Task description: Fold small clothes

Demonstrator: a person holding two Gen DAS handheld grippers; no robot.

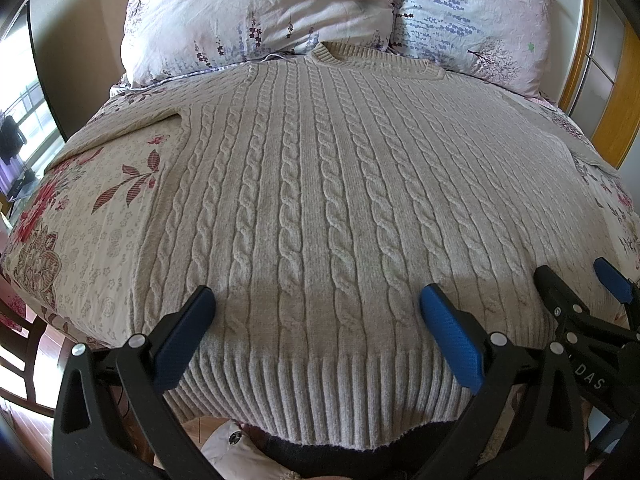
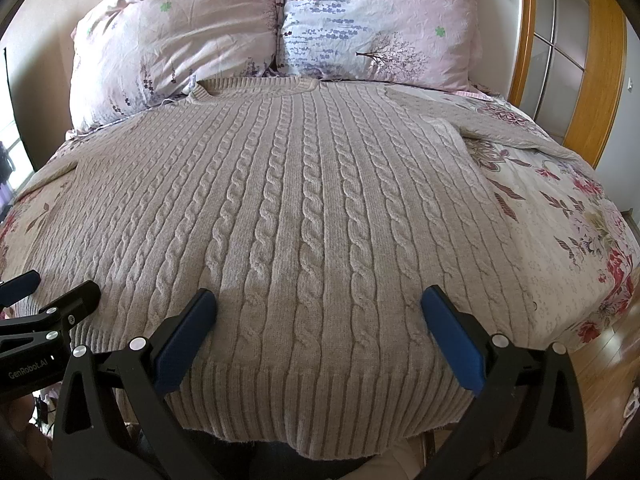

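Observation:
A beige cable-knit sweater point(image 1: 320, 184) lies spread flat on the bed, collar toward the pillows, ribbed hem hanging over the near edge. It also fills the right wrist view point(image 2: 312, 208). My left gripper point(image 1: 316, 312) is open, hovering over the hem's left-middle part, holding nothing. My right gripper point(image 2: 318, 312) is open over the hem further right, also empty. The right gripper shows at the right edge of the left wrist view point(image 1: 580, 284). The left gripper shows at the left edge of the right wrist view point(image 2: 56, 286). Both sleeves stretch sideways.
Two floral pillows point(image 1: 256, 12) point(image 2: 376, 20) stand at the head of the bed. A floral bedsheet point(image 1: 92, 216) shows on both sides of the sweater. A wooden frame point(image 2: 600, 80) stands at the right; a window point(image 1: 24, 120) is at the left.

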